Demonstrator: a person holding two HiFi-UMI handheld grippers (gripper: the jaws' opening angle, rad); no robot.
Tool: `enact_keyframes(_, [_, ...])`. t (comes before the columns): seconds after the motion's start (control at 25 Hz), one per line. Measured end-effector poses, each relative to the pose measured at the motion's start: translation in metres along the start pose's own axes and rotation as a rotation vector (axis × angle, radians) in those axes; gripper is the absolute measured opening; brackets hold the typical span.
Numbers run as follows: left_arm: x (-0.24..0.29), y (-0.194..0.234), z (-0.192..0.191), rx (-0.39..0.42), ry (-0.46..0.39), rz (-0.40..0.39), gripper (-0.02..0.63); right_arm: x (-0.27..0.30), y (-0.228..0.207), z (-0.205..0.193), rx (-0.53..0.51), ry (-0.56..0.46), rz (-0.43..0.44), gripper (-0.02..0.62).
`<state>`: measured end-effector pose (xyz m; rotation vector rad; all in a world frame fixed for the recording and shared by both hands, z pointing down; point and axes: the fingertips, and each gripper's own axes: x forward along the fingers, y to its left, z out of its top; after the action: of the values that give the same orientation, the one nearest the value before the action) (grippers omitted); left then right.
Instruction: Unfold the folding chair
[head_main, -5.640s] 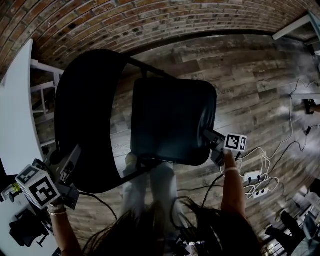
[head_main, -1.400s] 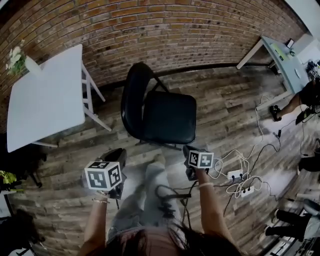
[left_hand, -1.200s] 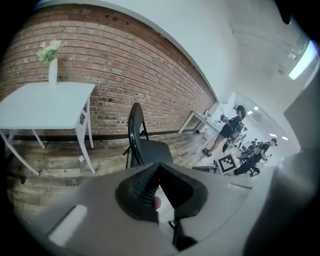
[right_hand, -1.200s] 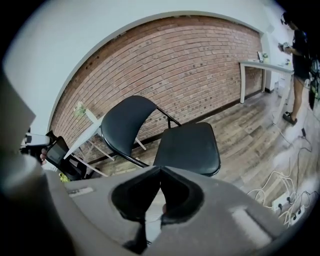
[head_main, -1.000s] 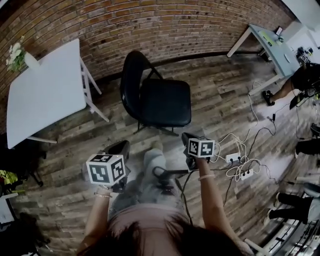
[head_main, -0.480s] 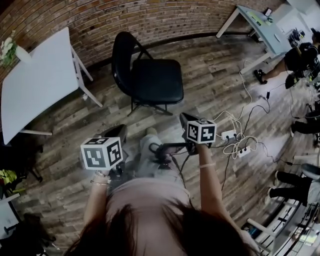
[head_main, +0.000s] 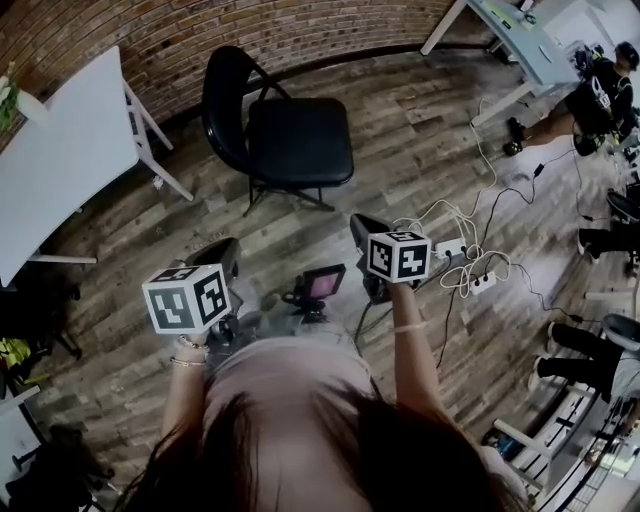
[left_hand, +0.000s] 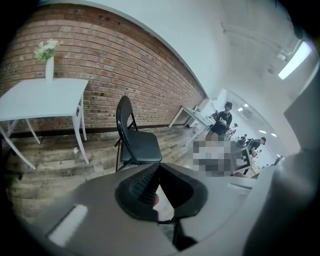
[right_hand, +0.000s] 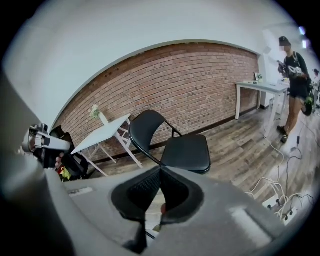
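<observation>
Both hands now well back from chair (head_main: 290, 140), no longer on it. Left gripper (left_hand: 159, 167), right gripper (right_hand: 160, 170): jaws pressed together, empty. Chair stands unfolded on floor (head_main: 410, 160) by brick wall (head_main: 200, 30), beside table (head_main: 60, 170). Task looks done.

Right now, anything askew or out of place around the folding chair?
Nothing odd about the folding chair: it stands open and upright on the wooden floor, seat level. The only untidy spot is a loose tangle of white cables with power strips on the floor, apart from the chair.
</observation>
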<state>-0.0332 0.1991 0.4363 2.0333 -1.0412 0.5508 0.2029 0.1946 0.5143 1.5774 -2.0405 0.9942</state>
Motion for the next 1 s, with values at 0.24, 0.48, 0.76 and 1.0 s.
enact_keyframes(0.24, [0.003, -0.027, -0.016, -0.014, 0.010, 0.000, -0.003, -0.027, -0.008, -0.007, 0.020, -0.018, 0.017, -0.005])
enact_keyframes(0.48, [0.002, -0.068, -0.039, -0.009, 0.018, -0.001, -0.003, -0.061, -0.019, -0.019, 0.036, -0.028, 0.048, -0.005])
enact_keyframes(0.76, [-0.008, -0.096, -0.065, -0.019, 0.000, 0.016, -0.003, -0.087, -0.020, -0.043, 0.030, -0.021, 0.081, -0.005])
enact_keyframes(1.0, [-0.014, -0.126, -0.096, -0.024, 0.011, 0.024, -0.003, -0.113, -0.018, -0.064, 0.015, -0.014, 0.124, -0.005])
